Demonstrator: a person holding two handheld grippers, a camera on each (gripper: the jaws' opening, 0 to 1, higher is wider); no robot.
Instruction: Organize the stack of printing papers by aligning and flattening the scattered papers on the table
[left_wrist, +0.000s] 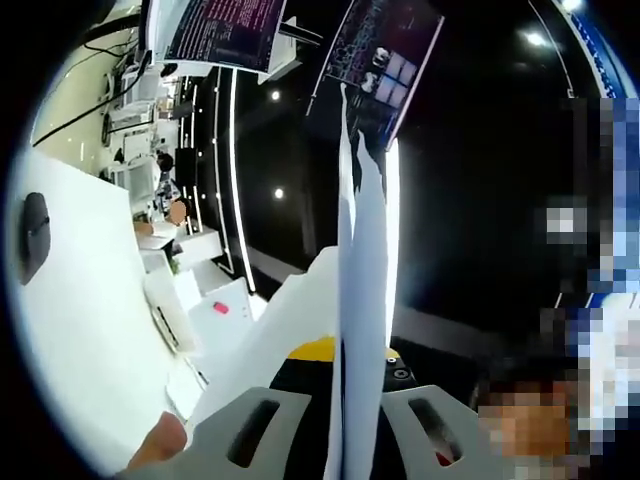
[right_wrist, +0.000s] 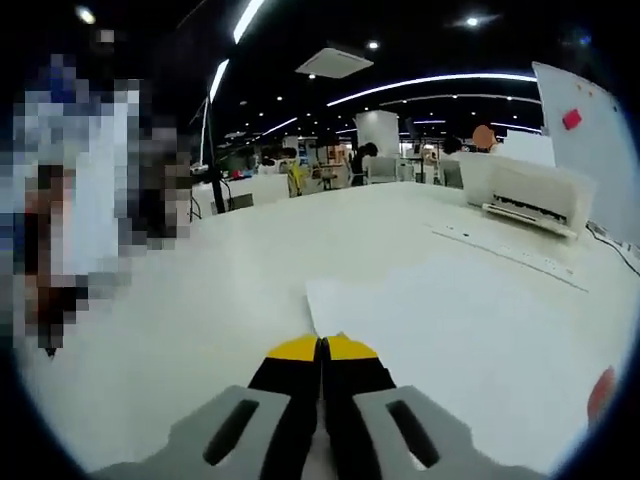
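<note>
In the left gripper view a thin stack of white printing papers (left_wrist: 362, 260) stands edge-on, rising from between the jaws toward the top of the view. My left gripper (left_wrist: 356, 365) is shut on the lower edge of this stack, above the white table (left_wrist: 90, 330). In the right gripper view my right gripper (right_wrist: 322, 346) is shut, its yellow tips pressed together with nothing visible between them, low over the table (right_wrist: 200, 300). A flat white sheet (right_wrist: 440, 320) lies on the table just ahead and to the right of those tips, its near corner reaching them.
A white printer (right_wrist: 530, 195) and a power strip (right_wrist: 500, 245) sit at the far right, with a whiteboard (right_wrist: 590, 120) behind. In the left gripper view a dark mouse (left_wrist: 35, 235) lies on the table, below monitors (left_wrist: 220, 30). A fingertip (left_wrist: 160, 440) shows beside the jaw.
</note>
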